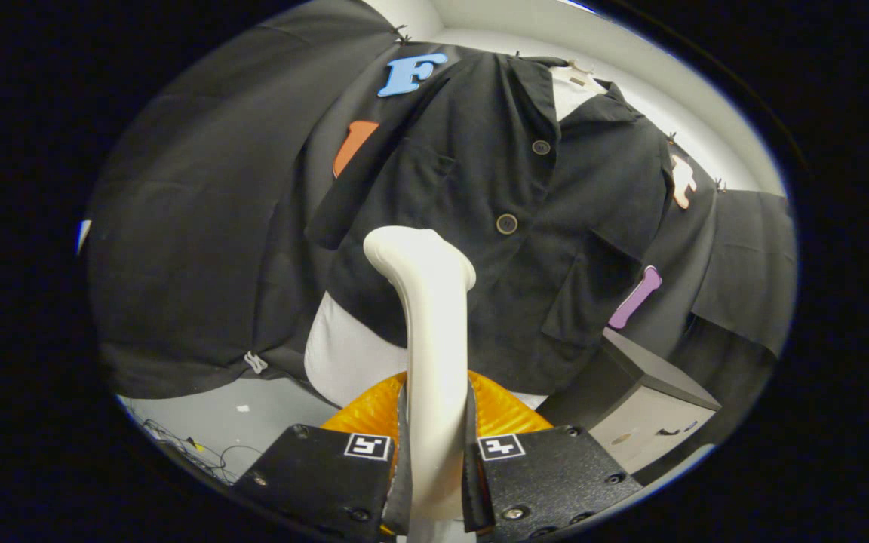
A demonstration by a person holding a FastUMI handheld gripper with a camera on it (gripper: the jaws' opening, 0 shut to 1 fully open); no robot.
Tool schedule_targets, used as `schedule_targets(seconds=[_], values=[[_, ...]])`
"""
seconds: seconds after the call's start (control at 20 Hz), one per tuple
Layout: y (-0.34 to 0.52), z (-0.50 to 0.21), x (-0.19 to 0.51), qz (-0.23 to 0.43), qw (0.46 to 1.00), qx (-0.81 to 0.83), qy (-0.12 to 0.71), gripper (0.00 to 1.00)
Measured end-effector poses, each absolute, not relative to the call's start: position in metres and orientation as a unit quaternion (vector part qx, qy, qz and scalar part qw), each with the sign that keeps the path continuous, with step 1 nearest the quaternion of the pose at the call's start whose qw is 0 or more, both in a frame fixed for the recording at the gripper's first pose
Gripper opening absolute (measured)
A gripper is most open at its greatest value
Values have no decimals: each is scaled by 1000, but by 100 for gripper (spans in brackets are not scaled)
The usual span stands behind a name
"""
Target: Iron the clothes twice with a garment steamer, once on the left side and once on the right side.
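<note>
A black short-sleeved shirt (495,249) with dark buttons hangs on a hanger (576,74) against the booth wall, over a white form (351,354). My gripper (434,460) is shut on the white handle of the garment steamer (431,332), which rises straight up between the fingers. The steamer's curved head (412,249) sits close in front of the shirt, on the side left of the button line, about level with the second button (507,223). I cannot tell whether the head touches the cloth.
An orange ribbed piece (502,411) shows just beyond the fingers, behind the handle. A grey box (642,407) stands to the right under the shirt's hem. Thin cables (193,449) lie on the pale floor to the left.
</note>
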State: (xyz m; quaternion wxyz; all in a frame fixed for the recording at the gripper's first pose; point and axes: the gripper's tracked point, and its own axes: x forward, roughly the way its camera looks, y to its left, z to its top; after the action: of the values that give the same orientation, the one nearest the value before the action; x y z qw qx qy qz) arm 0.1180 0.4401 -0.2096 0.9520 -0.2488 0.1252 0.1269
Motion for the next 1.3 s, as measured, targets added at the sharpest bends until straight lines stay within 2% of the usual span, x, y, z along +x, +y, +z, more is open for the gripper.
schedule_targets(seconds=[0.5,0.95,1.3], values=[[431,-239,102,144,939,-260,171,29],[390,-160,87,126,963,-194,140,29],[290,-109,62,71,976,-162,126,29]])
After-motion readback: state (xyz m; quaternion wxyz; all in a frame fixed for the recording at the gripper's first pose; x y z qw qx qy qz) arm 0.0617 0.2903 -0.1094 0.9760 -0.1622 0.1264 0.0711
